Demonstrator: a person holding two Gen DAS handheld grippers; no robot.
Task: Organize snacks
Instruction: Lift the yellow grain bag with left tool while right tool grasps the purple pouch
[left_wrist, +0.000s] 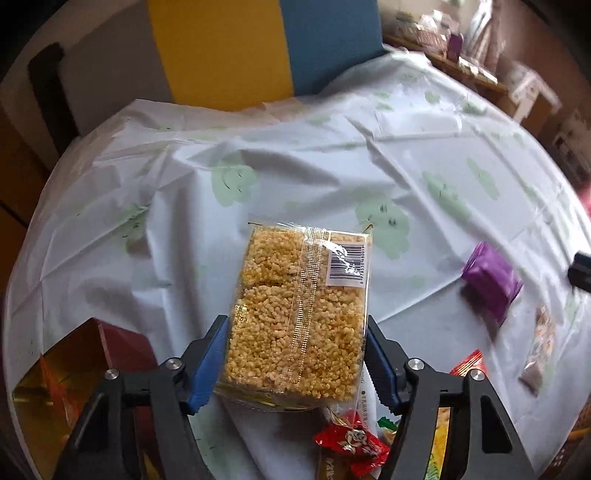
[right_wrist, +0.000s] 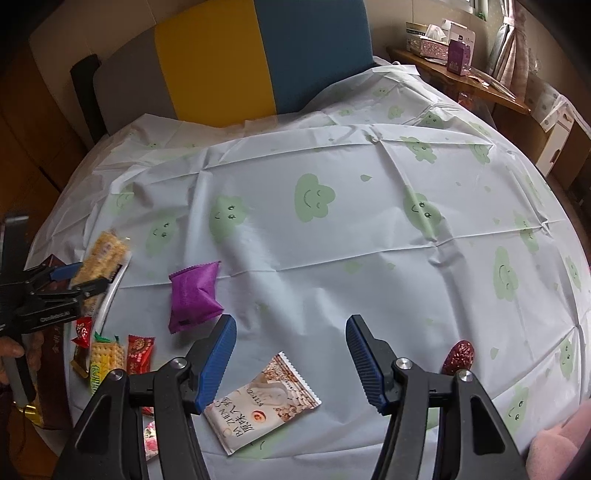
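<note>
My left gripper (left_wrist: 295, 328) is shut on a clear pack of golden puffed-rice cakes (left_wrist: 295, 310) and holds it above the table. In the right wrist view the same gripper (right_wrist: 79, 275) and pack (right_wrist: 101, 256) show at the far left, above a white tray rim (right_wrist: 107, 302). My right gripper (right_wrist: 291, 332) is open and empty above the cloth. A white and brown snack packet (right_wrist: 262, 402) lies just below its fingers. A purple packet (right_wrist: 194, 295) lies to its left and also shows in the left wrist view (left_wrist: 491, 280). A red date packet (right_wrist: 458, 356) lies right.
The round table wears a white cloth with green clouds (right_wrist: 332, 229). Small red, yellow and green snacks (right_wrist: 110, 358) lie at the left by the tray. A red box (left_wrist: 110, 350) sits at the left edge. A yellow and blue chair (right_wrist: 258, 55) stands behind.
</note>
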